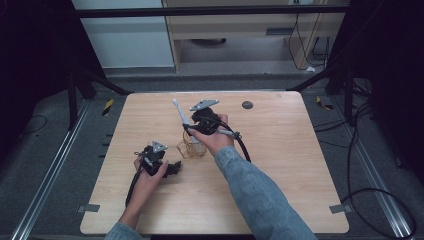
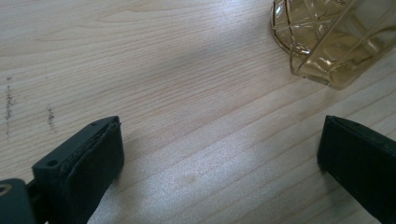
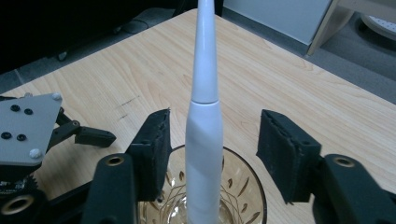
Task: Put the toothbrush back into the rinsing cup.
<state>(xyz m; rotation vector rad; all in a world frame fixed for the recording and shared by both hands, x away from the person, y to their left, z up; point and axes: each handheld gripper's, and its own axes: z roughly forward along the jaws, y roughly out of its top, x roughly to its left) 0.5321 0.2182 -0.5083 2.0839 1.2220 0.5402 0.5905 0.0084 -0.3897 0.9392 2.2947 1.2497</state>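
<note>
- The wooden table (image 1: 280, 165) stands on a dark floor with cables around.
- My right gripper (image 3: 212, 154) has its jaws apart on both sides of the white toothbrush (image 3: 204, 135), which stands in the amber glass (image 3: 243, 191) near the table's middle.
- My left gripper (image 2: 219, 163) rests near and left of the glass, jaws wide apart, holding nothing.

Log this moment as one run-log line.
toothbrush: standing in amber glass | right gripper: open around it | left gripper: open beside glass

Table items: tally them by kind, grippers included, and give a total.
Grippers: 2, the left gripper and the right gripper
Amber glass cups: 1
White toothbrushes: 1
Dark round discs: 1
Total: 5
</note>
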